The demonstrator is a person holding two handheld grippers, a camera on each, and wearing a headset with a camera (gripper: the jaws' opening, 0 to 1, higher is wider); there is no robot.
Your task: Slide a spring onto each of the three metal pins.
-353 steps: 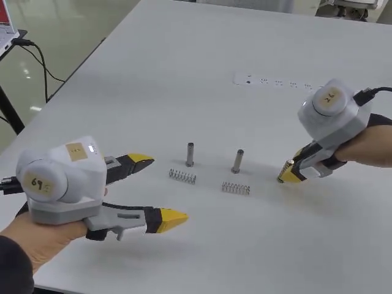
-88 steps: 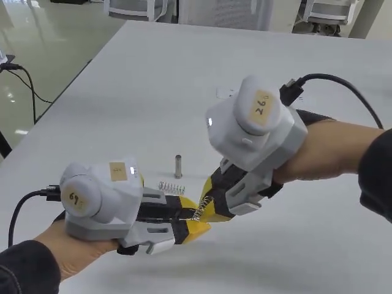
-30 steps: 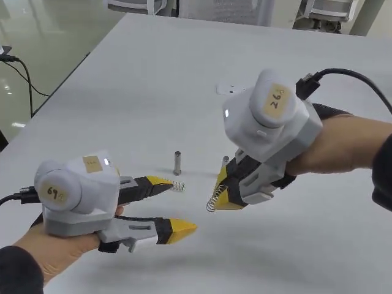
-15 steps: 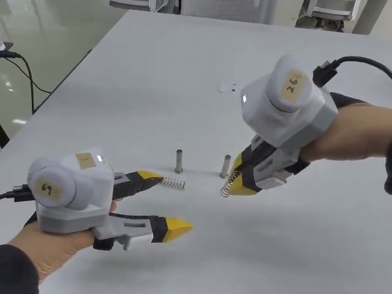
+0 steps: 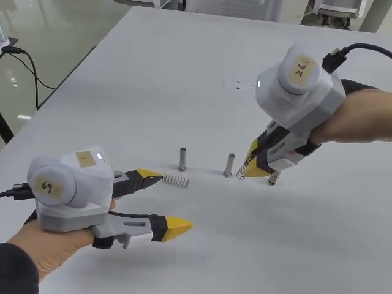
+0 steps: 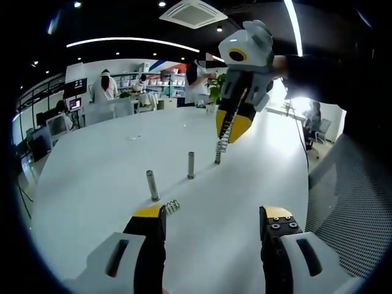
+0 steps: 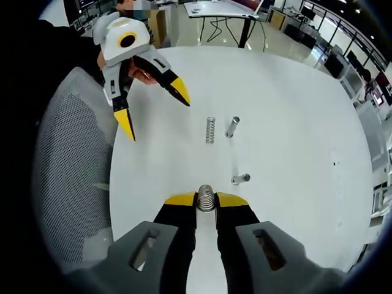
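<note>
Steel spring [image 5: 244, 167], pinched at its top by the closed right gripper [image 5: 256, 164], hangs just beside the middle pin [image 5: 229, 165], likely for threading, while the left gripper [image 5: 171, 201] hovers wide open, empty.

Office: desks [image 7: 220, 9], mesh chair [image 7: 67, 153]

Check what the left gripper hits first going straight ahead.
Probably the loose spring, lying just beyond one jaw tip of the left gripper; a bare pin stands farther on. Depth is unclear.
</note>
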